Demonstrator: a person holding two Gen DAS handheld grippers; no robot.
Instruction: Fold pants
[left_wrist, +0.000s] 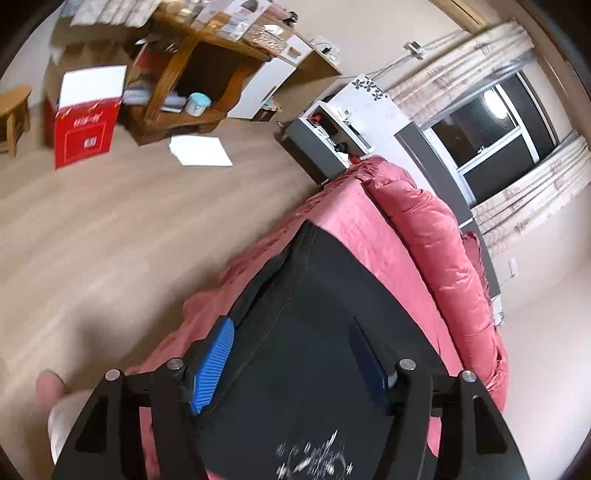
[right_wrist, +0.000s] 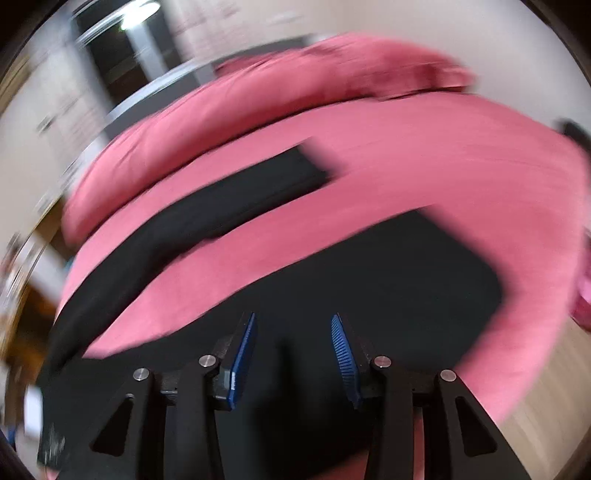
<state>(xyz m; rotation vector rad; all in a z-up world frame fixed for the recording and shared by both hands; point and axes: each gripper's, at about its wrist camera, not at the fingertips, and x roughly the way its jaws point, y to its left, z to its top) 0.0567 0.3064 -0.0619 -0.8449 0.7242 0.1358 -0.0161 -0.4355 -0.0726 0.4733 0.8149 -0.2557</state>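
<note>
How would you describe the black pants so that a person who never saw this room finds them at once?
Look for the bed with the pink bedding. On top of it lie the black pants, spread out with their two legs apart and pink showing between them. They are the only dark cloth on the pink surface, with a small white print near one end.

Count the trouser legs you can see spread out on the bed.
2: the black fabric pants' far leg stretches across the pink quilted bedspread, and the near leg lies in front of the right claw. Blur may hide folds.
</note>
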